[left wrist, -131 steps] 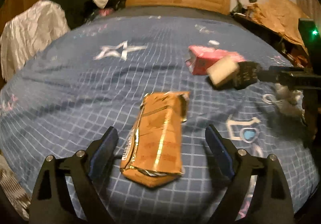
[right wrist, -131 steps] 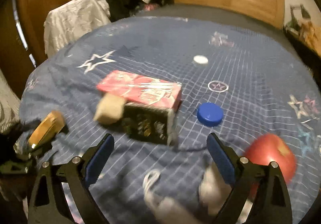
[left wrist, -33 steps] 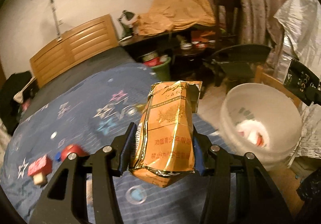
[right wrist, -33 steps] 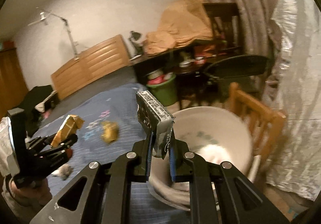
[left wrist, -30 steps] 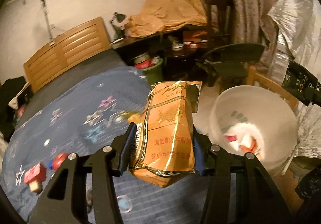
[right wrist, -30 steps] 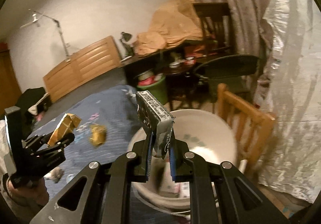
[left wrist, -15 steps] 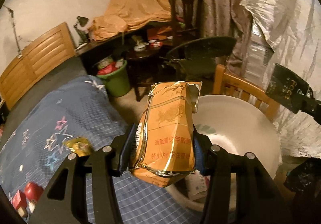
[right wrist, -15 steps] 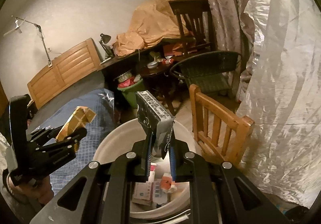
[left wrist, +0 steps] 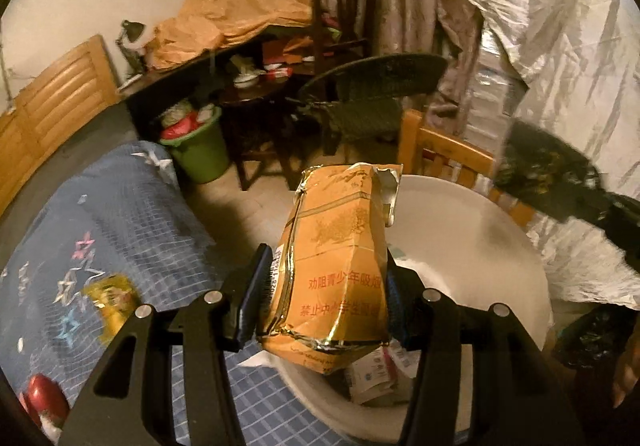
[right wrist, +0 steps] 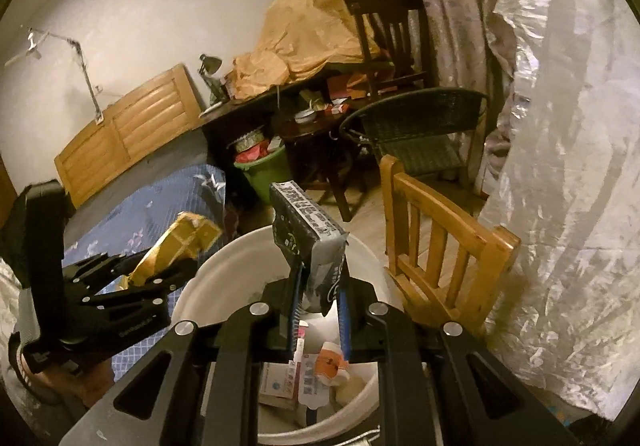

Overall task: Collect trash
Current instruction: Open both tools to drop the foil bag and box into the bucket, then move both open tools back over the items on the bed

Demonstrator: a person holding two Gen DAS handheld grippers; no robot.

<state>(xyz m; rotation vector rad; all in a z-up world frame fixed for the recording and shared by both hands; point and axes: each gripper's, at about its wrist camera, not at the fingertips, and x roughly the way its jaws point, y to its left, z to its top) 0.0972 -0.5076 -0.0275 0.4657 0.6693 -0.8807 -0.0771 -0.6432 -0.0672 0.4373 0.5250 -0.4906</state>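
While both packs hang over the bin, the parts read as follows.

Left hand-held gripper [left wrist: 324, 294]: jaws easing apart, the orange-gold pack [left wrist: 340, 258] upright between the pads, its torn top uppermost; the right pad is against the pack's side, while contact on the left is hard to judge.

Right hand-held gripper [right wrist: 318, 310]: jaws opening, the dark grey pack [right wrist: 310, 242] standing tilted between them; whether the pads press it at this instant I cannot tell.

Reason for the hold: each pack is carried by its lower part and poised above the opening, so that, in my judgement, a release lets it fall straight in.

White bin [right wrist: 224, 262]: set on the floor between the bed and a wooden chair [right wrist: 444, 246], already holding paper and cartons.

Bed [left wrist: 120, 214]: blue star-patterned cover; a gold wrapper [left wrist: 112, 296] and a red object [left wrist: 42, 400] lie on it, probably trash not yet collected.

Stage: release over the bin.
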